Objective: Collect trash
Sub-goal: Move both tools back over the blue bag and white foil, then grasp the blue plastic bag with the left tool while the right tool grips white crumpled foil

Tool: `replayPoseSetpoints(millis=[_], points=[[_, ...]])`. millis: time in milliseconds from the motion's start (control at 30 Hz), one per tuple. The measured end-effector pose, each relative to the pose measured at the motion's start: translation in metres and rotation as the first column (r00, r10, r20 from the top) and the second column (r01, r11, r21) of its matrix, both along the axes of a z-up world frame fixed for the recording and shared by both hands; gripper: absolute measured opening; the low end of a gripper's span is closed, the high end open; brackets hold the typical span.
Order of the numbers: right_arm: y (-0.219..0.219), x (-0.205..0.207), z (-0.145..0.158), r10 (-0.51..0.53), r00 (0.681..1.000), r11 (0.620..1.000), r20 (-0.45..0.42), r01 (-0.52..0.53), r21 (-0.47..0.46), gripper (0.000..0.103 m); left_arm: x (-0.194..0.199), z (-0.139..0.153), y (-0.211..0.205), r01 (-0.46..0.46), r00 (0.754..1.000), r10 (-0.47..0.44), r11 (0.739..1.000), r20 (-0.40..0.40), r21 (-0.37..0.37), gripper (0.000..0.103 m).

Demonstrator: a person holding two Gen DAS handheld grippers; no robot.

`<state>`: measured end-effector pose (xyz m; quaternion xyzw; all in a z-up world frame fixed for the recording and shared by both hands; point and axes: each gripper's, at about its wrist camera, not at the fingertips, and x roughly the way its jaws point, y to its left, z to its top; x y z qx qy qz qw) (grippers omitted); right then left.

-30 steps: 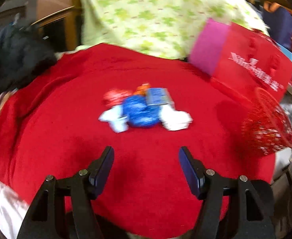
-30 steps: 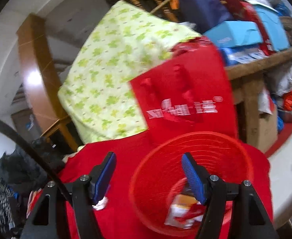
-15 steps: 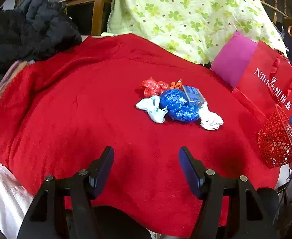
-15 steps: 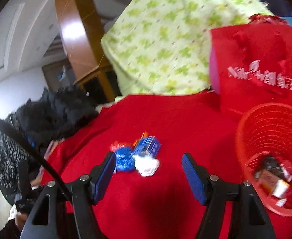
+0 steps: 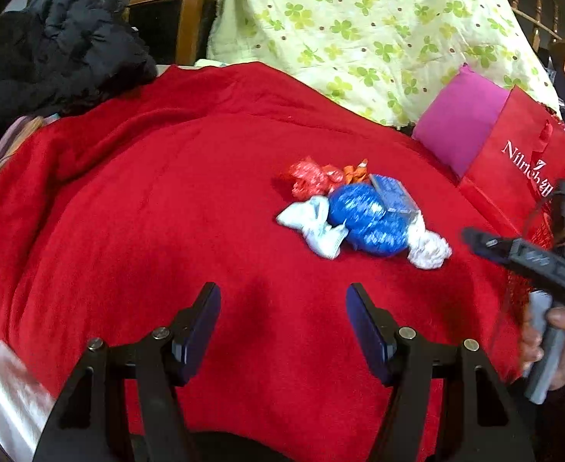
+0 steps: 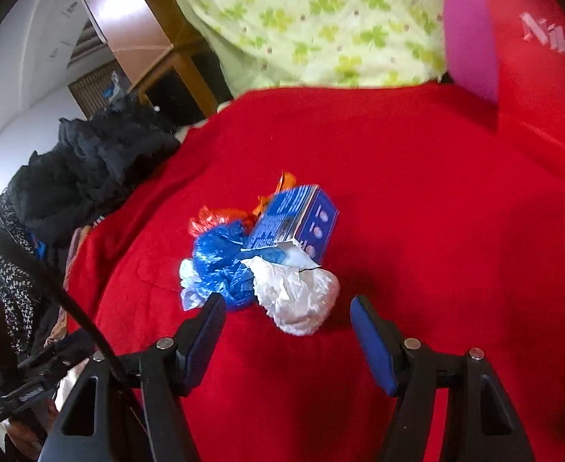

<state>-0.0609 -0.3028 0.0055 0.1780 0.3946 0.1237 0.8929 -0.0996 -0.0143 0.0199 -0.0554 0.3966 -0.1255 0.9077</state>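
Red blanket point(image 5: 136, 208), clover-print green sheet point(image 5: 359, 27), wooden cabinet point(image 6: 128, 27), white wall point(image 6: 20, 57)

Ahead of the right tool point(image 6: 288, 331): one blue box point(image 6: 297, 221), one blue wad point(image 6: 220, 263), two white wads point(image 6: 297, 296) point(image 6: 188, 283), one red wrapper point(image 6: 213, 217), one orange wrapper point(image 6: 282, 183).

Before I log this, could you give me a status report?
Both grippers open, empty. Right gripper nearing white wad in trash pile. Left gripper short. Nothing blocking.
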Motion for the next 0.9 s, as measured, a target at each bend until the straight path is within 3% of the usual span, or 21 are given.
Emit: replayPoseSetpoints(millis=[133, 267, 367, 633, 700, 900], points=[[0.006, 0.029, -0.021, 0.004, 0.998, 1.000, -0.055, -0.003, 0.017, 0.069, 0.028, 0.003, -0.019, 0.053, 0.999, -0.053, 0.999, 0.001, 0.004, 0.068], [0.013, 0.049, -0.041, -0.007, 0.994, 1.000, -0.112, 0.006, -0.017, 0.047, 0.055, -0.002, -0.041, 0.092, 0.996, -0.092, 0.996, -0.022, 0.000, 0.068], [0.011, 0.050, -0.042, -0.010, 0.994, 1.000, -0.109, 0.007, -0.026, 0.039, 0.072, -0.004, -0.059, 0.119, 0.993, -0.119, 0.993, -0.027, -0.007, 0.068], [0.001, 0.031, -0.028, -0.009, 0.999, 0.998, -0.048, 0.006, -0.056, 0.035, 0.118, -0.016, -0.114, 0.216, 0.976, -0.212, 0.974, -0.051, 0.074, 0.068], [-0.007, 0.025, -0.021, -0.018, 0.999, 0.999, -0.036, 0.017, -0.033, 0.035, 0.127, -0.023, -0.120, 0.221, 0.974, -0.215, 0.972, -0.078, 0.084, 0.056], [-0.024, 0.008, -0.005, -0.039, 0.999, 0.999, 0.020, 0.039, -0.029, 0.035, 0.124, -0.027, -0.133, 0.247, 0.969, -0.241, 0.959, -0.061, 0.139, 0.048]])
